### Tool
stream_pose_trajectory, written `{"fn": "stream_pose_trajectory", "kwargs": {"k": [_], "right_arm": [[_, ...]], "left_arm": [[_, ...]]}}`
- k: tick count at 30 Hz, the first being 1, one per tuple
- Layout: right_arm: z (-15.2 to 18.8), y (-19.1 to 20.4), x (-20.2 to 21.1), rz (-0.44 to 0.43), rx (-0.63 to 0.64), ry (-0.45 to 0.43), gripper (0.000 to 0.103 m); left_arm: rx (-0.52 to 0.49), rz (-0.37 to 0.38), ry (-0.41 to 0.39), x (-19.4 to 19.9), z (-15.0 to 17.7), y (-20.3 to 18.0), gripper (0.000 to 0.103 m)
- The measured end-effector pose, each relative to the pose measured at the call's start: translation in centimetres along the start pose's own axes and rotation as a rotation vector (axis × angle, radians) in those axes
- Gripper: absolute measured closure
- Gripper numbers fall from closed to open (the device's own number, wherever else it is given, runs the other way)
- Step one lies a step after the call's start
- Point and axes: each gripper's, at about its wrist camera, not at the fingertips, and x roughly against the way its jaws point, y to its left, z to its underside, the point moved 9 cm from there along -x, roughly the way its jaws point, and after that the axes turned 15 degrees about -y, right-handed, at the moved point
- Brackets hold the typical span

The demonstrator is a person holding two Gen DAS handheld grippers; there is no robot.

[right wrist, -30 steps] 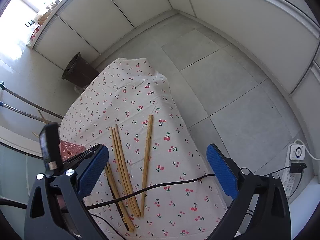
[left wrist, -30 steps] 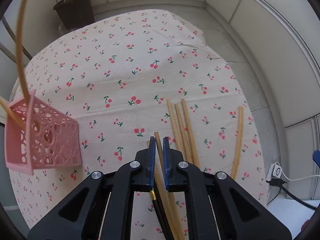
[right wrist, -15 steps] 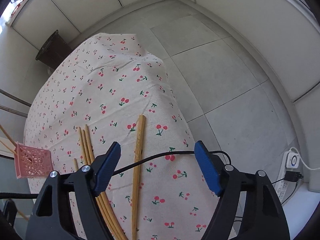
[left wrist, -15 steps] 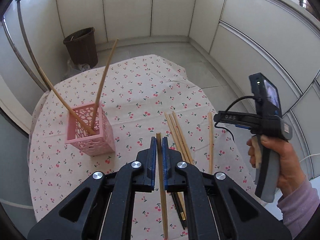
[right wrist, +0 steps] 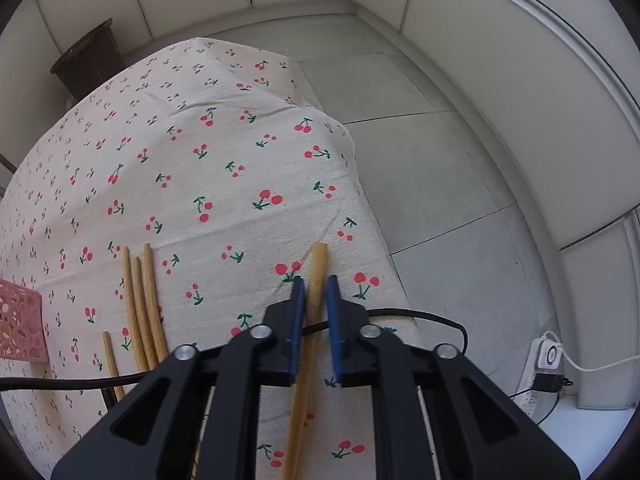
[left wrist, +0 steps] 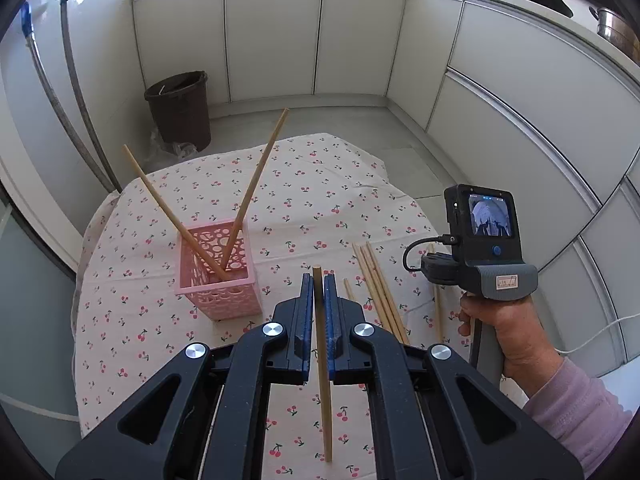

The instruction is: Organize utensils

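Note:
My left gripper (left wrist: 318, 280) is shut on a wooden chopstick (left wrist: 322, 360) and holds it raised above the table, to the right of the pink perforated holder (left wrist: 218, 270). Two chopsticks (left wrist: 248, 196) stand slanted in the holder. My right gripper (right wrist: 315, 286) is low over the table's right edge. Its jaws are nearly closed around a lone chopstick (right wrist: 316, 276) that lies on the cloth, with a small gap still visible on the right side. A bundle of chopsticks (right wrist: 140, 304) lies to its left; the bundle also shows in the left wrist view (left wrist: 378, 284).
A cherry-print cloth (left wrist: 320, 192) covers the round table. A brown bin (left wrist: 180, 108) stands on the floor behind it. White cabinets ring the room. A power strip (right wrist: 550, 360) with cables lies on the floor at the right. A black cable (right wrist: 420, 316) crosses under my right gripper.
My left gripper rose with its chopstick and pulled back from the table. My right gripper dropped to the lone chopstick and its jaws narrowed from wide open to nearly shut around it.

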Motion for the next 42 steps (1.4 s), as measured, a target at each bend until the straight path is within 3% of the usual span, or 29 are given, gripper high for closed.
{"fn": "stream_pose_trajectory", "kwargs": {"k": [7, 19, 22, 24, 27, 33, 36, 42], "right_arm": [[-1.3, -0.8, 4.0, -0.136, -0.109, -0.102, 0.095], [-3.4, -1.4, 16.3, -0.328, -0.136, -0.306, 0.095], [-3.8, -1.0, 18.9, -0.354, -0.111, -0.354, 0.095], [-4.0, -0.7, 20.3, -0.367, -0.102, -0.376, 0.095], [-4.3, -0.6, 21.2, -0.382, -0.101, -0.392, 0.095], [-4.4, -1.7, 21.3, -0.391, -0.133, -0.384, 0.095], [-5.0, -2.6, 21.5, -0.396, -0.162, -0.394, 0.095], [-5.6, -4.1, 22.4, -0.407, -0.207, -0.42, 0.095]], "left_arm": [[0.033, -0.023, -0.044, 1.3, -1.0, 1.7, 0.098], [0.093, -0.012, -0.116, 4.7, -3.4, 3.3, 0.098], [0.09, -0.011, -0.068, 4.1, -2.7, 3.4, 0.098], [0.077, -0.003, 0.038, 2.3, -0.8, 3.1, 0.097], [0.05, -0.009, 0.226, -1.1, 3.9, 2.6, 0.095], [0.05, -0.082, 0.481, -6.2, 14.3, 3.1, 0.086], [0.078, -0.071, 0.514, -6.9, 16.7, 3.0, 0.081], [-0.032, -0.127, 0.437, -6.8, 17.1, 2.1, 0.085]]}}
